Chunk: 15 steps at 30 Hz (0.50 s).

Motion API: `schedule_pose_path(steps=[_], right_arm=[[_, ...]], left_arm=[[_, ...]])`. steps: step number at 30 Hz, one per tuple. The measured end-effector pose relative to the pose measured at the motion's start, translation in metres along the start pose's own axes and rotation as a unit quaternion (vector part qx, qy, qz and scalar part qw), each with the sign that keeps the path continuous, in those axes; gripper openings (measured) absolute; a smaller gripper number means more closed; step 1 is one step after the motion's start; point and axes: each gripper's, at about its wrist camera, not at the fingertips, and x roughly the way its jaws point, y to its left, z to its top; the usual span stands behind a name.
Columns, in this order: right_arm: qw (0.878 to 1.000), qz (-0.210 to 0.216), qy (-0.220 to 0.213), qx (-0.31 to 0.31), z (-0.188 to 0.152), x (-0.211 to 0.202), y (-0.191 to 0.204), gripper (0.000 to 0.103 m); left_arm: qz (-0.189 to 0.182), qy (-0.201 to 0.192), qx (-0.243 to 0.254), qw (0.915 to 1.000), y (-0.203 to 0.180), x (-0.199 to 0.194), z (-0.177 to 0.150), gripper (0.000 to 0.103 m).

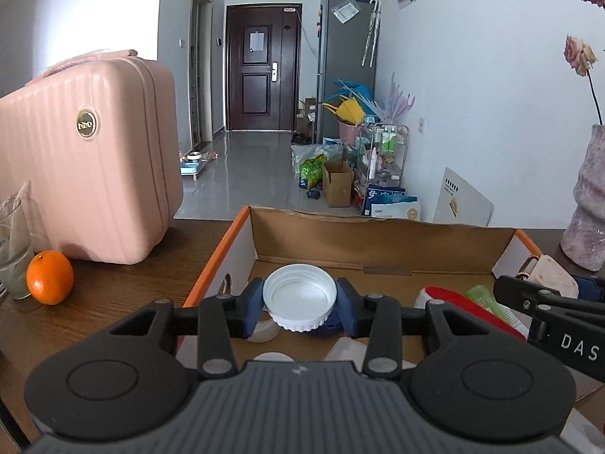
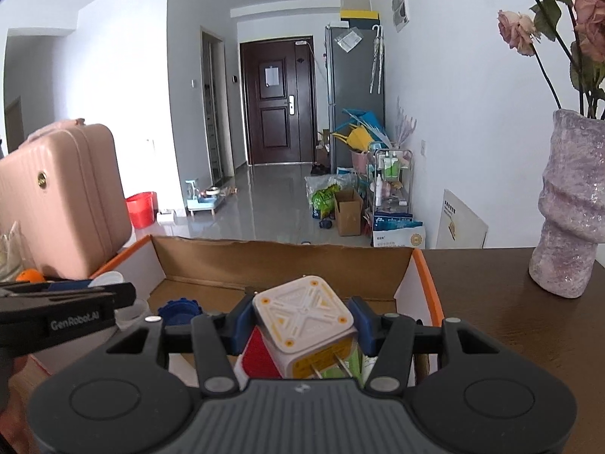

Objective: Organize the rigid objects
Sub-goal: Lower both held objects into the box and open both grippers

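Crowding cardboard box (image 1: pixel 382 236): lids, red item (image 1: pixel 469 308).

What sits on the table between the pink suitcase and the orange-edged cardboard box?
Nothing: in the left wrist view, only bare dark wooden table separates the pink ribbed hard-shell suitcase from the orange-edged cardboard box.

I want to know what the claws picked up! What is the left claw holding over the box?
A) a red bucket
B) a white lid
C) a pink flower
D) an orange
B: in the left wrist view the left gripper has its blue pads pressed on either side of a white lid, above the cardboard box.
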Motion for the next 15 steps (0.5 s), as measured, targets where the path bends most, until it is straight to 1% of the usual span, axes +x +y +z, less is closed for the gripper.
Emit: schedule_pose_path(steps=[1,3,4,5,6,7,8,9,10,12,15], right_arm=[[1.0,-0.001,0.005,0.001,0.0,0.001,0.0,0.053],[1.0,-0.002,0.008,0.007,-0.002,0.001,-0.001,0.053],[1.0,-0.005,0.003,0.005,-0.002,0.0,-0.001,0.053],[1.0,-0.008,0.0,0.003,-0.001,-0.002,-0.001,0.059],[1.0,-0.011,-0.005,0.005,-0.001,-0.004,-0.001,0.071],[1.0,-0.012,-0.011,0.008,-0.001,-0.007,-0.002,0.078],[1.0,-0.015,-0.018,0.011,0.0,-0.009,-0.003,0.09],[0.999,-0.02,-0.024,0.014,0.0,-0.01,-0.004,0.094],[0.999,-0.023,-0.028,0.016,0.0,-0.012,-0.005,0.095],[0.999,-0.027,-0.031,0.021,0.001,-0.013,-0.007,0.103],[0.999,-0.032,-0.035,0.025,0.001,-0.012,-0.007,0.103]], left_arm=[[0.0,0.001,0.001,1.0,0.0,0.0,0.0,0.047],[0.001,-0.002,0.002,1.0,0.0,-0.002,0.0,0.058],[0.003,-0.006,0.002,1.0,0.0,-0.003,0.0,0.073],[0.008,-0.012,0.0,0.9999,0.0,-0.007,0.001,0.088],[0.012,-0.019,-0.001,0.9997,0.0,-0.009,0.001,0.094],[0.014,-0.027,-0.004,0.9995,0.002,-0.012,0.001,0.102],[0.017,-0.032,-0.006,0.9993,0.002,-0.014,0.002,0.103],[0.018,-0.034,-0.008,0.9992,0.002,-0.015,0.003,0.103],[0.016,-0.034,-0.01,0.9992,0.003,-0.015,0.003,0.103],[0.021,-0.031,-0.012,0.9992,0.005,-0.013,0.004,0.103],[0.022,-0.026,-0.017,0.9993,0.007,-0.011,0.005,0.103]])
